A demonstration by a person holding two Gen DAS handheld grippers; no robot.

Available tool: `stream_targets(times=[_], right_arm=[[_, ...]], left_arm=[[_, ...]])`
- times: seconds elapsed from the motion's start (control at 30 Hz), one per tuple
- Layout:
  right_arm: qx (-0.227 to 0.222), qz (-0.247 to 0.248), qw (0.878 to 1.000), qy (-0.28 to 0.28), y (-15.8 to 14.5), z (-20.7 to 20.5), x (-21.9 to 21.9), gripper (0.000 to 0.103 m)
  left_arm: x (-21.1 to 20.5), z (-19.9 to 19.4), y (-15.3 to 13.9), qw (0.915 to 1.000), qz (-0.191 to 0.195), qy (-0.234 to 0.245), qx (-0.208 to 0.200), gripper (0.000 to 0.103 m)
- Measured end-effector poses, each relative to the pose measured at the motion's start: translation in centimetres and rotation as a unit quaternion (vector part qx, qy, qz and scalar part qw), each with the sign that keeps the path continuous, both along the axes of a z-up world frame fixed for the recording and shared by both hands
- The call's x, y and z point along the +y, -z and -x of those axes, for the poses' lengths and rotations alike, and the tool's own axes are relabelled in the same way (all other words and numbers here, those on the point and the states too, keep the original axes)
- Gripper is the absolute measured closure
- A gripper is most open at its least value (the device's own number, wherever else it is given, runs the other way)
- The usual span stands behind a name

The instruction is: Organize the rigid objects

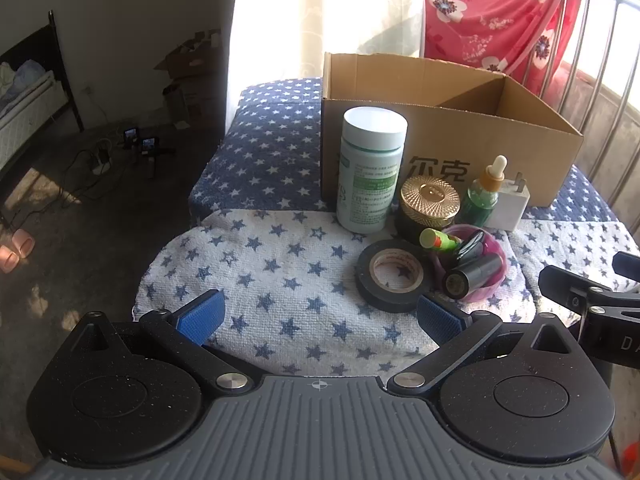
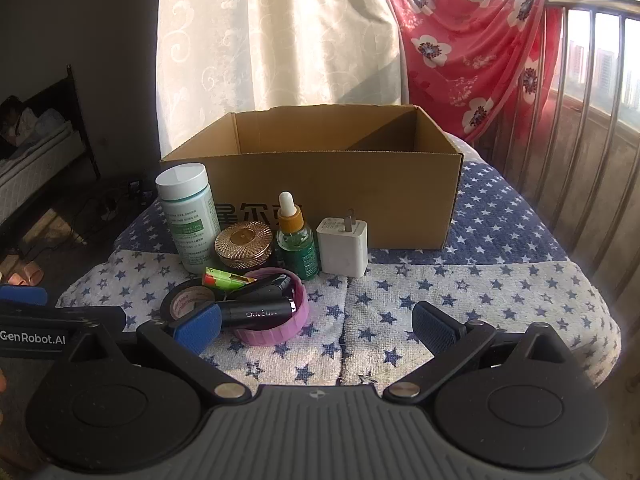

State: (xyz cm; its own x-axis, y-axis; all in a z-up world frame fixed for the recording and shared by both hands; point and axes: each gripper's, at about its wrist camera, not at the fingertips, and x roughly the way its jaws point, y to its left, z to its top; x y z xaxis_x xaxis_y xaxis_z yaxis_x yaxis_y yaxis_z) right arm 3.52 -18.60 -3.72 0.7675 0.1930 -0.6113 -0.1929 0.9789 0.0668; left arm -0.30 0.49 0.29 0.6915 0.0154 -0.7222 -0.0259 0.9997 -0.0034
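Observation:
An open cardboard box (image 1: 448,136) (image 2: 340,196) stands at the back of a star-patterned cloth. In front of it stand a white pill bottle (image 1: 370,168) (image 2: 190,220), a gold-lidded jar (image 1: 430,206) (image 2: 244,244), a green dropper bottle (image 1: 486,194) (image 2: 298,240) and a white charger (image 1: 508,204) (image 2: 344,246). A black tape roll (image 1: 394,274) (image 2: 186,302) lies beside a pink dish (image 1: 494,280) (image 2: 280,328) holding black tubes and a green-red one. My left gripper (image 1: 320,316) is open and empty, short of the tape. My right gripper (image 2: 316,328) is open and empty, its left pad (image 2: 198,328) near the tape and dish.
A metal railing (image 2: 580,160) with a red floral cloth (image 2: 472,60) stands at the right. A pale curtain (image 2: 272,40) hangs behind the box. To the left the floor lies below, with cables (image 1: 100,160) and pink slippers (image 1: 16,250).

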Motion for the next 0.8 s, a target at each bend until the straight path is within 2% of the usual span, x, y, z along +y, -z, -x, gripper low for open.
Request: stream_targets(times=[0.8], right_arm=[[-0.001,-0.007,1.0,0.0,0.04,0.11,-0.19,0.0]], left_arm=[[0.07,0.24,0.11,0.9999,-0.008,-0.007,-0.001,0.0]])
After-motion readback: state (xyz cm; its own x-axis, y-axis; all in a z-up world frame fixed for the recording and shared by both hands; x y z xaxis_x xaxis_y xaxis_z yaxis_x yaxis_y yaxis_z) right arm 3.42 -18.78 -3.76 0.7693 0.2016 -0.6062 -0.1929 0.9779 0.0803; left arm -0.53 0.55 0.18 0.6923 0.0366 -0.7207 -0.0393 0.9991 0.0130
